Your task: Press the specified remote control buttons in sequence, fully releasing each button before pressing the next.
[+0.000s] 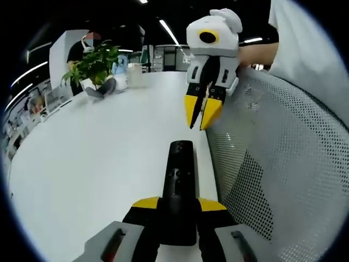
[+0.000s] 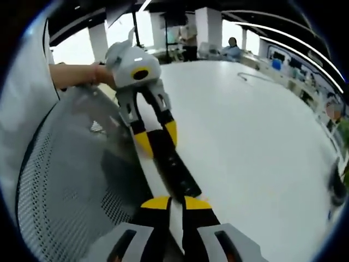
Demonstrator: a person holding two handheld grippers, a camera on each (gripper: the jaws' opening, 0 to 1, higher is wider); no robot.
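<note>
White counter (image 1: 82,164) surface occupies most of both views. Grey perforated mesh of a chair back (image 1: 283,164) lies along the counter edge, at 3 o'clock in the left gripper view and at 9 o'clock in the right gripper view.

Black remote control (image 1: 180,191) lies beside the counter edge, next to the mesh. In the left gripper view its long axis runs from 6 o'clock toward 12 o'clock, with the far end pointing away from the camera and the button face up. The left gripper (image 1: 180,210) has its yellow-tipped jaws clamped on the near end of the remote control, one jaw on each long side.

The right gripper (image 1: 203,112) hangs above and beyond the far end of the remote control, tips pointing down, jaws almost closed with nothing between them. In the right gripper view the remote control (image 2: 172,164) runs from 11 o'clock to 5 o'clock.

A potted plant (image 1: 95,65) stands on the far counter at 11 o'clock in the left gripper view; the pot itself is too small to tell what else it contains.
</note>
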